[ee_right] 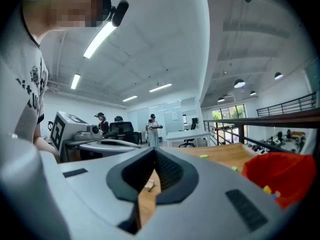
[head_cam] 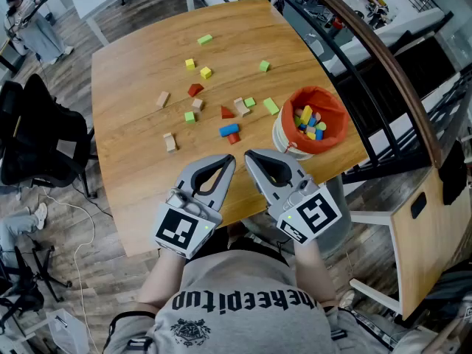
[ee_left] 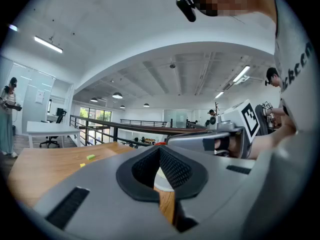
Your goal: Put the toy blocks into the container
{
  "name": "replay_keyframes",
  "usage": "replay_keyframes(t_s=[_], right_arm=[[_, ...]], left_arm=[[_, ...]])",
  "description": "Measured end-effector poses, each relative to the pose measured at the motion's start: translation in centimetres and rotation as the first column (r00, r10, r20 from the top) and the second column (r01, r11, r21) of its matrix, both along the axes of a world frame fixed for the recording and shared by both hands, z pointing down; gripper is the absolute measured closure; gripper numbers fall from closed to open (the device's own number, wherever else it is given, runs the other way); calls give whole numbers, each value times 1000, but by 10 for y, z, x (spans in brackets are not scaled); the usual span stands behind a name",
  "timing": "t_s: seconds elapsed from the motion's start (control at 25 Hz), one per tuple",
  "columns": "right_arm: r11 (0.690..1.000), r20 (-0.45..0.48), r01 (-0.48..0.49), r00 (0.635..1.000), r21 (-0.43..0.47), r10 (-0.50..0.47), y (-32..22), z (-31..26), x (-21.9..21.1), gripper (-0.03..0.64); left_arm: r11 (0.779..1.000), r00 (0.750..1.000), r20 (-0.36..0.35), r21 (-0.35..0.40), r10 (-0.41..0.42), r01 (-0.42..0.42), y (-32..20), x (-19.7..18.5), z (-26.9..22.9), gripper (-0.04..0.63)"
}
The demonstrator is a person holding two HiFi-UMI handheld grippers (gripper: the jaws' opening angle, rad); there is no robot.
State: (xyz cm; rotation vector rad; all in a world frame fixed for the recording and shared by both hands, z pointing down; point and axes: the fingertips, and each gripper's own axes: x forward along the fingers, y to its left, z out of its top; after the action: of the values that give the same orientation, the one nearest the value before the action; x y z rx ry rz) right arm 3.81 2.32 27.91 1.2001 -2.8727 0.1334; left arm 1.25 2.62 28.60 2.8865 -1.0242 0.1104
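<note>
Wooden table (head_cam: 133, 146), seen from above. Loose toy blocks (head_cam: 229, 130) lie scattered left of the container (head_cam: 283, 140). The container already holds several blocks, probably so that collected pieces stay apart from those not yet picked up. Nearer the person than the container, the left gripper (head_cam: 230, 161) and right gripper (head_cam: 249, 156) hover side by side, level. The jaws of both are closed tip to tip on nothing, probably a rest pose between 2 pickups.

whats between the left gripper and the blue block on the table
A small red block sits right by the blue block, on its near side; from there to the left gripper is bare tabletop. The head view shows it.
</note>
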Motion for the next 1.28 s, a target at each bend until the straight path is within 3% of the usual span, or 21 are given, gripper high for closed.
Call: replay_keyframes(t_s=[0.6, 1.28], right_arm=[[1000, 20, -2, 1000, -14, 2, -6, 0, -6, 604], [988, -22, -91, 996, -129, 89, -43, 31, -4, 604]], left_arm=[[1000, 1000, -13, 0, -14, 14, -4, -11, -2, 581], [999, 998, -32, -24, -48, 48, -27, -43, 12, 581]])
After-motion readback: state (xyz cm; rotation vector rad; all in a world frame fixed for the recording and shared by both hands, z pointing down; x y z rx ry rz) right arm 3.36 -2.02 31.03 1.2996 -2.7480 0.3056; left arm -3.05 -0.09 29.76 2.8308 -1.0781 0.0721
